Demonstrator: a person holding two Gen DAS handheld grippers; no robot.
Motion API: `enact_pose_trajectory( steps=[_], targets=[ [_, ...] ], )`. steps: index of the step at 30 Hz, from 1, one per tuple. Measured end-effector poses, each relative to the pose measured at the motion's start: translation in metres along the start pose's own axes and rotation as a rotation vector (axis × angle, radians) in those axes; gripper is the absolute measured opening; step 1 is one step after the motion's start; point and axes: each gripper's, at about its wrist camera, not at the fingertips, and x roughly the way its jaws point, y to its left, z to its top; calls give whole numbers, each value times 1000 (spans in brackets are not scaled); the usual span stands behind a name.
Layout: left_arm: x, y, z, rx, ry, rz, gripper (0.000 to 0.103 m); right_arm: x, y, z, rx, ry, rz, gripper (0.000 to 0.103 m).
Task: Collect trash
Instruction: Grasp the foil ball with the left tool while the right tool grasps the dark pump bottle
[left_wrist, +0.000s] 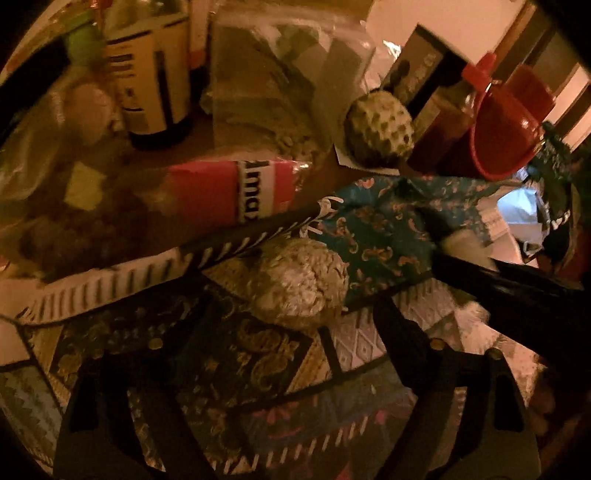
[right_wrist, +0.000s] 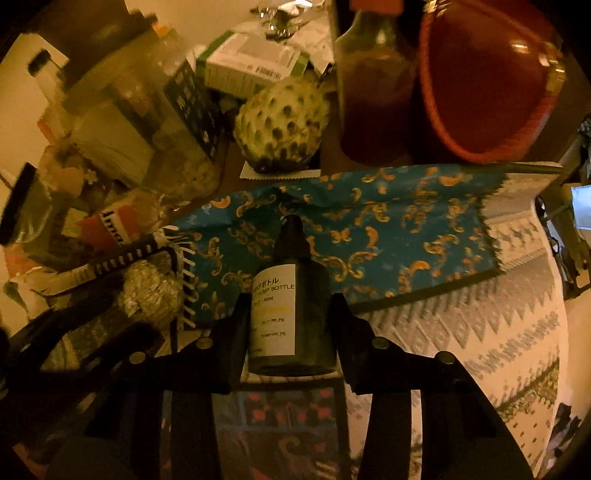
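the right tool (right_wrist: 288, 332) grips a dark pump bottle (right_wrist: 291, 314) by its smooth body, over the worktop (right_wrist: 461, 332); risk: it slips out. the left tool (left_wrist: 258, 387) is open, with a foil ball (left_wrist: 301, 282) at 12 o'clock; a blind reach could knock it.

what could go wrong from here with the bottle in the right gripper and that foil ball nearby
1. The right gripper holds the dark pump bottle only near its base, so the bottle may tilt or slip when swung.
2. The left gripper is open just short of the crumpled foil ball; a push could roll the ball into the red packet and jars.
3. The red cup and sauce bottle stand close behind and could be knocked.
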Motion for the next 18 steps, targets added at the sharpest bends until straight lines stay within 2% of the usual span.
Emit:
enact_pose_trajectory(
  steps=[1,2,4,9,12,14,18],
  targets=[
    [6,-3,2,3,9,14,78,-7,-3,-2,1,-8,6,39],
    [9,-5,3,5,10,24,69,-12,-6,-4,1,-14,9,39],
    [15,-10,5,16,3,58,60,-26,-14,-13,1,-29,13,39],
    [21,-18,4,15,9,54,55,-47,-25,-20,5,-47,27,39],
    [15,-20,1,-11,21,16,53,-59,-30,-27,3,-63,34,39],
    [2,-28,-3,-23,-6,-5,53,-69,-32,-26,1,-78,43,39],
    [-40,-46,-16,-2,-86,3,53,-95,-41,-35,-7,-122,80,39]
  ],
)
